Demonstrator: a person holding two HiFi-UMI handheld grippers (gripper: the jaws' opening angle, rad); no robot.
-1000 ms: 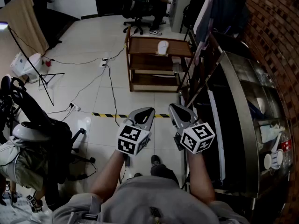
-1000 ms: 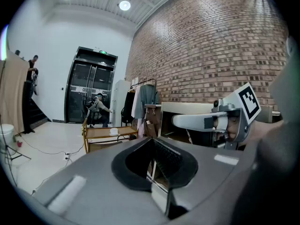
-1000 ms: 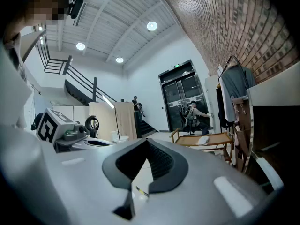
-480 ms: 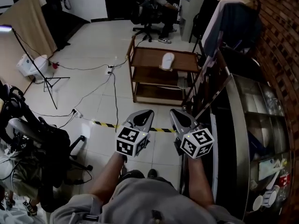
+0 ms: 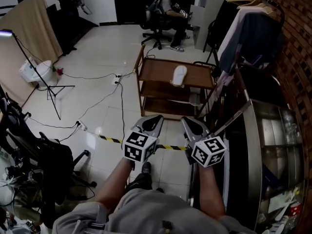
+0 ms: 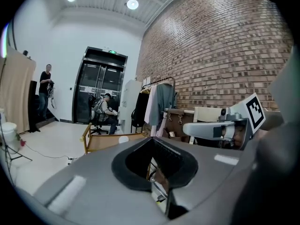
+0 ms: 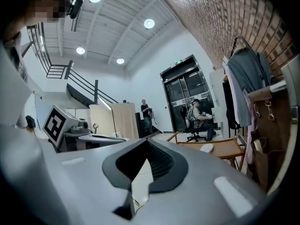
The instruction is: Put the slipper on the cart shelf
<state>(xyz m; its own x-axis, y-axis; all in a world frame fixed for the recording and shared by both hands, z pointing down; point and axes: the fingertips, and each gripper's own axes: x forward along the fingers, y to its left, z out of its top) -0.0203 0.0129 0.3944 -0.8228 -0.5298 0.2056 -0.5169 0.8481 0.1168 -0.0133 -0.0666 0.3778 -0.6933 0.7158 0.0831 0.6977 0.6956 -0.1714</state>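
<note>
One slipper atop cart, low shelf part-hidden

The left forearm and right forearm reach forward side by side. The left gripper and right gripper point roughly level, near each other but apart. Both have their jaws closed on nothing.
</note>
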